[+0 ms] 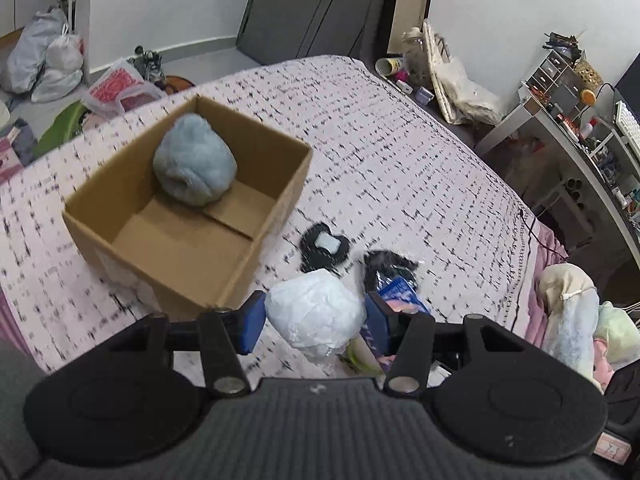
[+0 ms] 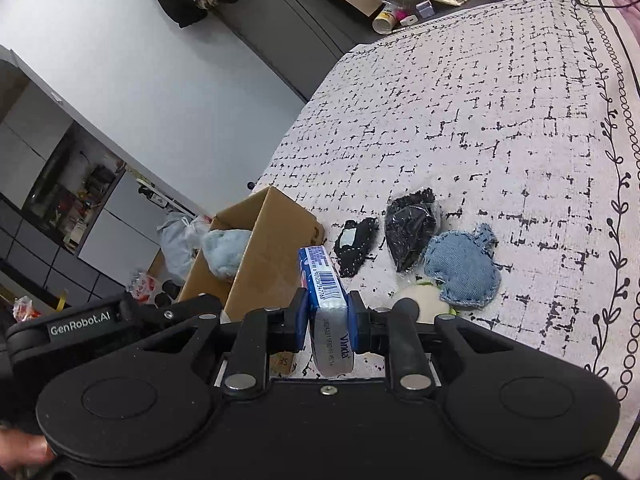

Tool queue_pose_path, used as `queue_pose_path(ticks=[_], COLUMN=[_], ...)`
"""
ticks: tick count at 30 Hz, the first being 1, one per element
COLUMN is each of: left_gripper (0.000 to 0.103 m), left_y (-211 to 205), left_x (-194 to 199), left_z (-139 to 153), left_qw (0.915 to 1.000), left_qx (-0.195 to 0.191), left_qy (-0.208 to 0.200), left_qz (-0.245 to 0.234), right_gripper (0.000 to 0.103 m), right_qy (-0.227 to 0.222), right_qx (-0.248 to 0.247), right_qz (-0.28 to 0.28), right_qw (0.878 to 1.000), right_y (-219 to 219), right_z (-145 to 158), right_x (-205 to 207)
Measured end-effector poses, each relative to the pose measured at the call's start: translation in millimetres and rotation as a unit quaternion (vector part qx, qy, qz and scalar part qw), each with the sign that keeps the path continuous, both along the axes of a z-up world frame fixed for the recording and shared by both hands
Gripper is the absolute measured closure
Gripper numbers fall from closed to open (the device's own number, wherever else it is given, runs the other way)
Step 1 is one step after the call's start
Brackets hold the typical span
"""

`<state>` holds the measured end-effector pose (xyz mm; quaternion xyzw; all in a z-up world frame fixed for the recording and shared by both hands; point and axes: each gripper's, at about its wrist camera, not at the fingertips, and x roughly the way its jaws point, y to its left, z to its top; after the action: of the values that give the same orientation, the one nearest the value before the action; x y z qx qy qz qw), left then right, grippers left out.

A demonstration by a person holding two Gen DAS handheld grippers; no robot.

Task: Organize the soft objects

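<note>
- Fingers first: the right gripper [image 2: 329,318] is clamped on a blue tissue pack [image 2: 325,280], a blue pad pressed to each broad face, while the left gripper [image 1: 314,320] stands spread wide, its pads either side of a white plastic-wrapped bundle [image 1: 316,312] without visibly pinching it.
- Bed cover [image 2: 500,120], white with black dashes, carries everything; the loose items lie in a cluster near its front edge.
- Cardboard box [image 1: 264,196], open-topped, sits on the cover ahead and to the left of both grippers. In the right wrist view its near corner [image 2: 276,248] is just beyond and left of the held pack, so the right gripper seems to be the one with something ready to deliver.
- Fluffy blue ball [image 1: 195,160] already rests inside the box against a far wall, leaving bare floor toward the near corner.
- Tissue pack: its long axis runs forward along the fingers, barcode side up and tilted a little left, toward the box. My judgement is that the coming move is a short carry forward and left over the near wall.
- Denim pouch [image 2: 460,268] lies flat to the right of the right gripper, beside a black wrapped bundle [image 2: 412,232].
- Small black patch with a pale centre [image 2: 354,244] lies between that bundle and the box, clear of both grippers.
</note>
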<state>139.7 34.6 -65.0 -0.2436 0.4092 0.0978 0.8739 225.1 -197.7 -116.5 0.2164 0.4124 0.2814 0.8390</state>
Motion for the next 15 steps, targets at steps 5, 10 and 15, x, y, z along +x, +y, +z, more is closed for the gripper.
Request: queue_pose_path(ticks=[5, 10, 15], left_gripper=[0.05, 0.05, 0.05], left_y=[18.8, 34.5, 50.5], left_x=[3.6, 6.7, 10.7], left_z=[4.3, 4.8, -0.4], left_qw=[0.9999, 0.9996, 0.9991], left_qx=[0.009, 0.022, 0.033], left_qy=[-0.009, -0.018, -0.023], left_qz=[0.001, 0.0, 0.008], right_gripper=[0.083, 0.083, 0.083], right_qy=[-0.008, -0.02, -0.029], right_qx=[-0.008, -0.016, -0.01], right_qz=[-0.006, -0.016, -0.024], right_qw=[1.0, 1.0, 0.999], right_y=[2.0, 5.9, 11.2], right_z=[0.5, -0.6, 6.1], right_x=[0.4, 0.5, 2.3])
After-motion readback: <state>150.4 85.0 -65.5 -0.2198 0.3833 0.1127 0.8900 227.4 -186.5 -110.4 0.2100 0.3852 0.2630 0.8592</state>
